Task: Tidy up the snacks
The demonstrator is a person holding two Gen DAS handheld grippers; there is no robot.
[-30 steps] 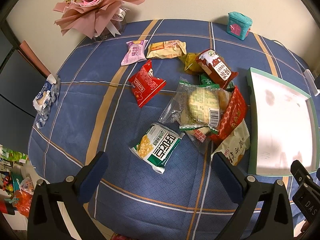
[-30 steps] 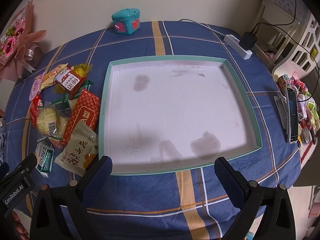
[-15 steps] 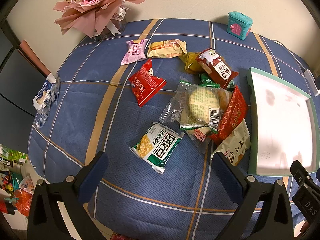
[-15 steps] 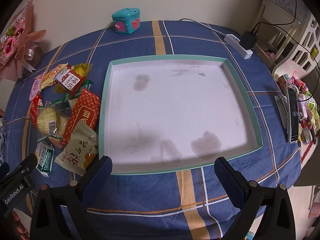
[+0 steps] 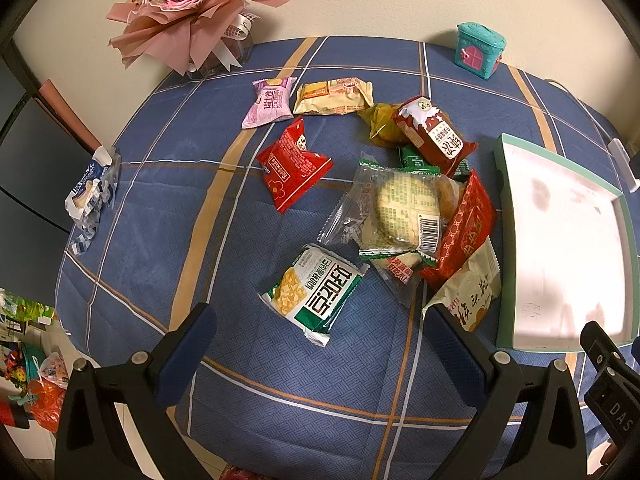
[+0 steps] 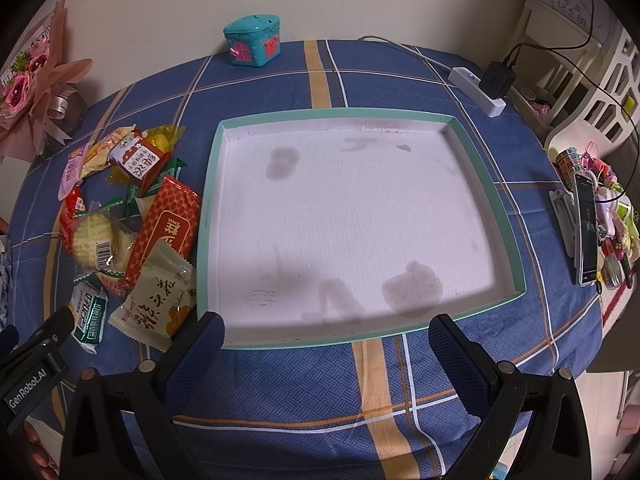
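Snack packets (image 5: 400, 208) lie clustered at frame centre on the blue plaid tablecloth (image 5: 168, 208), left of the teal-rimmed tray (image 6: 208, 208). Left gripper (image 5: 320, 344) and right gripper (image 6: 326, 344) hover with fingers spread, holding nothing.

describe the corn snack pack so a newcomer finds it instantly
Start at the shallow green-rimmed tray; the snack pile lies beside it. At the pile's near edge, closest to the left claw, lies the green-and-white pack, the only one picturing yellow corn.
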